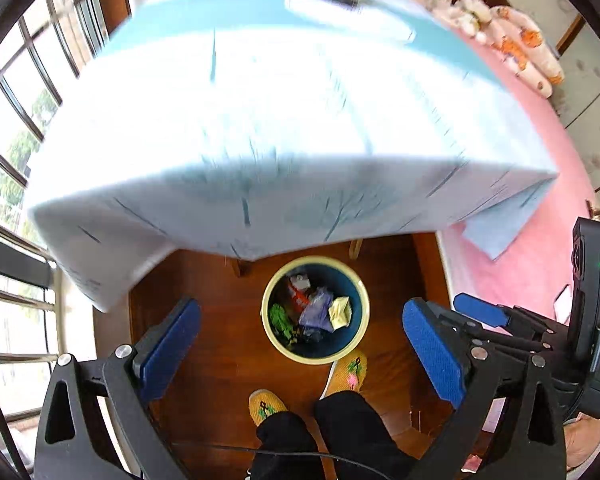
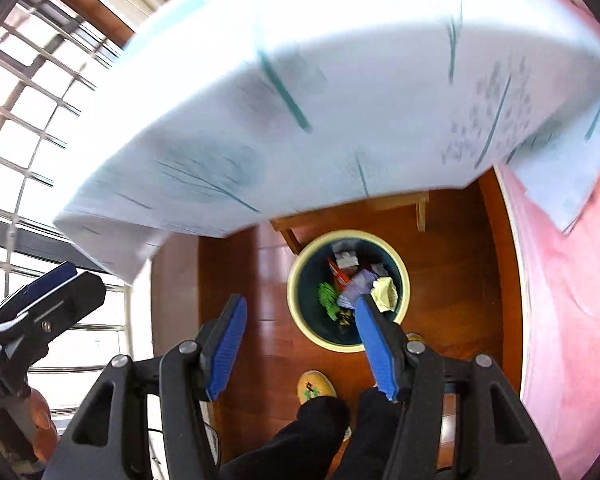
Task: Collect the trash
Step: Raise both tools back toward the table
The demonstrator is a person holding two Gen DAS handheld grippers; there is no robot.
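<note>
Both jaws open and empty above full bin (image 1: 315, 310) — risk: knocking tablecloth (image 1: 260, 140) edge, leaving tabletop trash unseen through blur.

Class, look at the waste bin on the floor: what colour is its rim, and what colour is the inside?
The bin has a pale cream-yellow rim and a dark blue inside, clearest in the left wrist view.

Wood floor (image 1: 228, 344) bears trash bin (image 1: 274, 344); clothed table (image 1: 260, 120), top blurred.
</note>
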